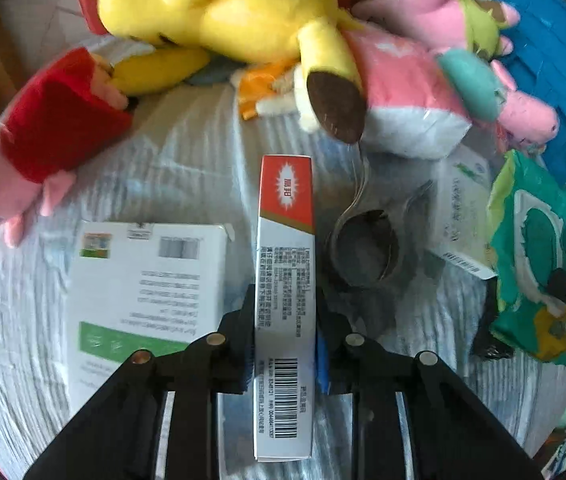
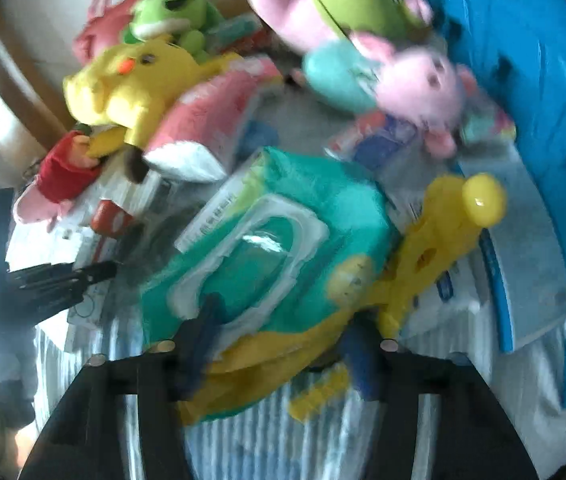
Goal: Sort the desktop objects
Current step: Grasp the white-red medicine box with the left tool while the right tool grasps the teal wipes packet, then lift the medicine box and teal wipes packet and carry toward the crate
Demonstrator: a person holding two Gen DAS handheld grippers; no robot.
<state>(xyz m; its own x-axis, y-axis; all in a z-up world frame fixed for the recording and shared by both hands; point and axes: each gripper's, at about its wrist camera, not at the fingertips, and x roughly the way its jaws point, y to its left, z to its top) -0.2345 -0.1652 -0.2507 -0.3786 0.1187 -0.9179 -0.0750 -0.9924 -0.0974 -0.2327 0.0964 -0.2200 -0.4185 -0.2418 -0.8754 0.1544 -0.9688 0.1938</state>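
Note:
My left gripper (image 1: 285, 300) is shut on a long red and white medicine box (image 1: 286, 280) and holds it above the grey striped cloth (image 1: 171, 152). My right gripper (image 2: 283, 328) is closed on the near end of a green wet-wipe pack (image 2: 275, 248), which looks lifted and tilted; the view is blurred. The same pack (image 1: 531, 256) and part of the right gripper show at the right of the left wrist view. The left gripper (image 2: 99, 270) shows at the left of the right wrist view.
A white and green box (image 1: 139, 288), a tape roll (image 1: 367, 252) and another white box (image 1: 463, 216) lie on the cloth. Plush toys crowd the far side: yellow (image 1: 223, 8), red and pink (image 1: 43, 132), pink pigs (image 1: 515, 112). A blue bin (image 2: 523, 80) stands right. A yellow plastic toy (image 2: 443, 240) lies beside the pack.

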